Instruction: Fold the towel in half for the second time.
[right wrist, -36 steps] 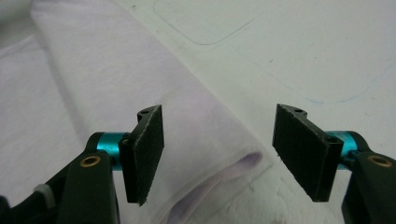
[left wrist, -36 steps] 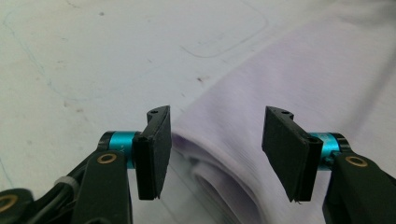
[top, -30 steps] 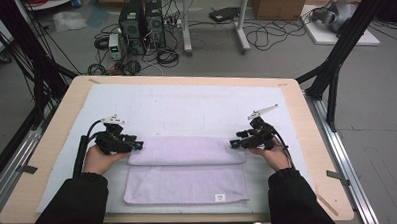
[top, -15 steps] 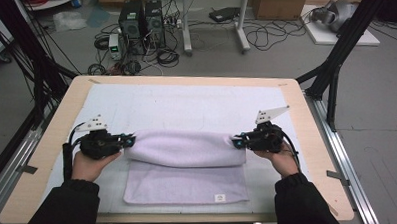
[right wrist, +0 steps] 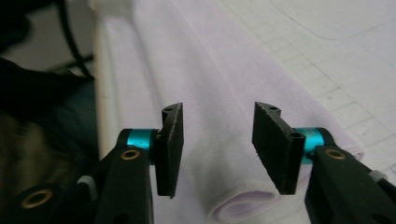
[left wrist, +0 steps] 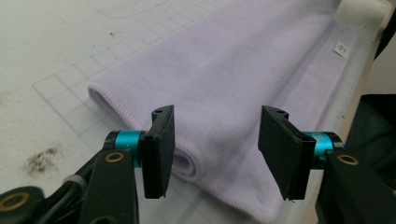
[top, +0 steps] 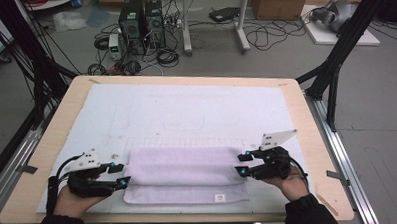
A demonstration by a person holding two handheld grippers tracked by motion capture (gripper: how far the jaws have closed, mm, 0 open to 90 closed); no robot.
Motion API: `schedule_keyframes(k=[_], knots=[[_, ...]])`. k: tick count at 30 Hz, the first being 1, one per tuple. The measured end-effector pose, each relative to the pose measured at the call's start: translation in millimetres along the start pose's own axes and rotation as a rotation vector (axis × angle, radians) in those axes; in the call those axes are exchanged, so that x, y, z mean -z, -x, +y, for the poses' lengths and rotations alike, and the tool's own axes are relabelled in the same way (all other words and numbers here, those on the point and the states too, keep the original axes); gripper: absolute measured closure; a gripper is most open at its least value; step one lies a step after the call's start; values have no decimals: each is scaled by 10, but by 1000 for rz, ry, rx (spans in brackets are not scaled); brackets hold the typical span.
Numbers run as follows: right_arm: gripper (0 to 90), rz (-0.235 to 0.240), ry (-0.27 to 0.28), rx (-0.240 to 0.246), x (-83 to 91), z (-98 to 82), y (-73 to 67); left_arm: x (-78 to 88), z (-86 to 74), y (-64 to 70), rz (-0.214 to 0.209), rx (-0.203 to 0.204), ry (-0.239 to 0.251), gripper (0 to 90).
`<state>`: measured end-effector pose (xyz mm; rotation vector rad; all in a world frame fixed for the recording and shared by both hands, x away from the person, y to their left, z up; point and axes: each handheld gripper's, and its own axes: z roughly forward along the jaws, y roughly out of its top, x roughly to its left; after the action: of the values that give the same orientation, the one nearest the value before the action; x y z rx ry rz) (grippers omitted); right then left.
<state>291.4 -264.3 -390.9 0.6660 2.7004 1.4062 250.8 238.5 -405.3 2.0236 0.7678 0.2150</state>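
A lavender towel (top: 184, 172) lies folded in a long band near the table's front edge, its rolled fold showing at both ends. At its left end is my left gripper (top: 121, 174), open and just off the cloth. My right gripper (top: 241, 164) is open at the right end. The jaws of both have just been opening. In the left gripper view the towel (left wrist: 243, 60) lies beyond the left gripper (left wrist: 218, 114), with nothing pinched between the pads. In the right gripper view the towel (right wrist: 187, 60) runs away under the right gripper (right wrist: 218, 112), also unpinched.
The towel rests on a white gridded mat (top: 186, 107) covering a wooden table (top: 62, 122). A small white label (top: 220, 197) sits on the towel's near layer. Black frame posts (top: 335, 72) flank the table. Computers and cables (top: 143, 24) lie on the floor beyond.
Both grippers shut on the towel's ends, carried the upper layer toward the near edge, then opened and let go. The towel is now a narrower folded band.
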Motion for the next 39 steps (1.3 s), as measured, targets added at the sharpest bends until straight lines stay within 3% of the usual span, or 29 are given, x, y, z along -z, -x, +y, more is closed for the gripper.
schedule_keyframes(k=[4,7,8,10,11,15,20,22,25,26,27,28,32,35,39], knots=[[521,-18,-99,38,-275,-22,39,-221,86,-72,1,-16,-41,466],[542,-6,-140,13,-420,-48,110,-387,101,-142,-10,-4,-89,469],[600,15,-143,-3,-436,-62,129,-421,91,-149,-24,-9,-106,515],[732,39,-152,-2,-438,-76,136,-455,65,-143,-48,-29,-122,730],[779,56,-151,3,-431,-81,139,-456,52,-131,-60,-29,-118,784],[835,77,-120,8,-356,-66,100,-337,51,-61,-59,-46,-93,857],[836,100,-77,30,-231,-41,-13,-164,51,82,-81,-65,-63,857],[824,147,-58,65,-138,-44,-117,-79,32,167,-98,-84,-51,838],[713,151,-32,85,-45,-54,-206,7,-5,239,-93,-80,-38,633],[669,129,-26,90,-31,-51,-203,8,-8,231,-69,-67,-39,597],[666,103,-36,73,-38,-41,-186,-4,-6,215,-52,-56,-40,527],[662,114,-37,67,-62,-37,-164,-24,-6,188,-51,-46,-43,498],[632,136,-71,32,-252,-56,-116,-150,-20,151,-72,-34,-67,527],[630,151,-92,42,-311,-89,-143,-182,-70,197,-121,-45,-104,587],[620,110,-91,43,-274,-127,-135,-68,-158,301,-147,-62,-123,592]])
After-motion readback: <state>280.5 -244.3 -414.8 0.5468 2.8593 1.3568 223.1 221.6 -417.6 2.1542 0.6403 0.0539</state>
